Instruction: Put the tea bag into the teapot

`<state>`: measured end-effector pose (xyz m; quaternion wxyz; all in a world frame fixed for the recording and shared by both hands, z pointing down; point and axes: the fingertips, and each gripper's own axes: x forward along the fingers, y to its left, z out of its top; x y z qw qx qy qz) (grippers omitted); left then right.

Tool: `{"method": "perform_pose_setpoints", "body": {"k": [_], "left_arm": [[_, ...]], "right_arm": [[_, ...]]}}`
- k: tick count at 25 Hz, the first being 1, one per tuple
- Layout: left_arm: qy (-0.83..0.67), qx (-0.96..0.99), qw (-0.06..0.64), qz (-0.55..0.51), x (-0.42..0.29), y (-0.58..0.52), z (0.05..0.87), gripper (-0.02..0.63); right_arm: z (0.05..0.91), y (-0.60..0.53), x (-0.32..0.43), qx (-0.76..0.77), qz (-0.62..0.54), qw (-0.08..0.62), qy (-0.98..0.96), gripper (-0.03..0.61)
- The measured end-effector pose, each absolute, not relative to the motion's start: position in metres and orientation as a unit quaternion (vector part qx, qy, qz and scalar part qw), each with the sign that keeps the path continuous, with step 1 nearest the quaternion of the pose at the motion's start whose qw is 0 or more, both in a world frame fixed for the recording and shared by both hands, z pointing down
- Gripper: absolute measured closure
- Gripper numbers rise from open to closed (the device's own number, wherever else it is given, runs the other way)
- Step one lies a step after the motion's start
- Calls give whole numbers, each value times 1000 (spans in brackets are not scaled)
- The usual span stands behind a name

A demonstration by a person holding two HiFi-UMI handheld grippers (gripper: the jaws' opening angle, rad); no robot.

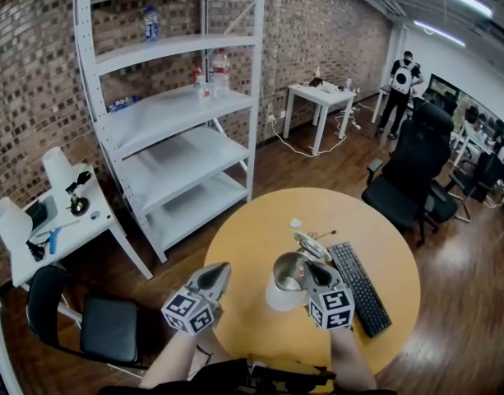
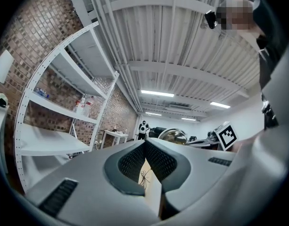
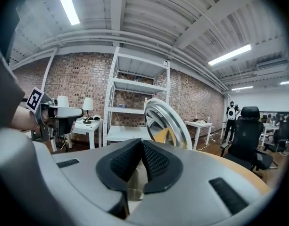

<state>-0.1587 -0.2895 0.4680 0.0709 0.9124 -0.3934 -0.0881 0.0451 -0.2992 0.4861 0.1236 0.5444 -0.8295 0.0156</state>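
A white teapot (image 1: 278, 296) stands on the round yellow table (image 1: 252, 245), just in front of me. Its shiny metal lid (image 1: 289, 271) is tilted up; in the right gripper view the lid (image 3: 169, 124) stands on edge just beyond the jaws. My right gripper (image 1: 307, 267) is shut on the lid's knob (image 3: 135, 190). My left gripper (image 1: 222, 268) hovers left of the pot, a short gap away. It is shut on a beige tea bag (image 2: 152, 188), and the bag's thin string (image 2: 143, 175) shows between the pads. From the left gripper view the lid (image 2: 173, 135) lies ahead to the right.
A black keyboard (image 1: 360, 288) lies right of the teapot, with small items (image 1: 311, 242) behind it. Tall white shelving (image 1: 173, 113) stands beyond the table. A black chair (image 1: 108, 327) is at the left and an office chair (image 1: 408, 179) at the right.
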Motion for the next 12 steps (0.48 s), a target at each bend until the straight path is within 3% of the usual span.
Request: {"method": "perform_pose_setpoints", "body": {"k": [7,12], "left_arm": [[-396,910,86,-93,-155,-298,475,620],[-405,904,96,-95,-159,-297,479,620]], "right_arm": [[489,-307,47,537,38,120,-834,557],[498,-308,42,524,50,132,-840,460]]}}
